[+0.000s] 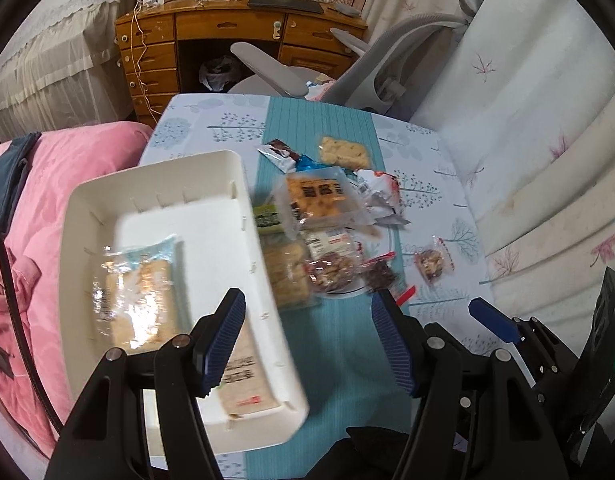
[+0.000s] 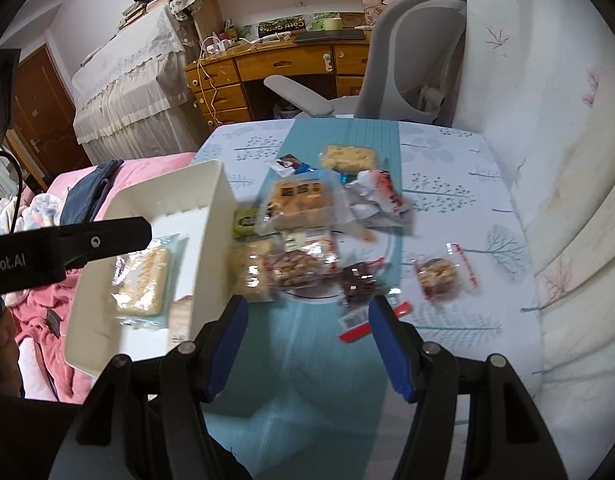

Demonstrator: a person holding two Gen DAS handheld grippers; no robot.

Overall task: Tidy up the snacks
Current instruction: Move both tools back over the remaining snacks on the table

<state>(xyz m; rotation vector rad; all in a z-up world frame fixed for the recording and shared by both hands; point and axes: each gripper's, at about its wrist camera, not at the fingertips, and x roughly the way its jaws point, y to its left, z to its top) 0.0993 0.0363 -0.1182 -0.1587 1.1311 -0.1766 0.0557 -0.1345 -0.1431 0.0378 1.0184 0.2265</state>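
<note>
A white plastic bin (image 1: 107, 200) sits at the table's left edge; it also shows in the right wrist view (image 2: 211, 200). It holds a clear-wrapped biscuit pack (image 1: 139, 292) and a second flat pack (image 1: 247, 384). A pile of snack packets (image 1: 319, 216) lies right of the bin on the teal runner, also in the right wrist view (image 2: 303, 216). A small nut bag (image 2: 443, 276) lies apart to the right. My left gripper (image 1: 307, 344) is open and empty, over the bin's right wall. My right gripper (image 2: 307, 344) is open and empty above the runner, short of the pile.
The table has a tree-print cloth (image 2: 467, 184). A pink blanket (image 1: 67, 184) lies left of the bin. A grey office chair (image 2: 407, 64) and a wooden desk (image 1: 227, 32) stand beyond the table. A white padded cushion (image 1: 547, 160) borders the table's right side.
</note>
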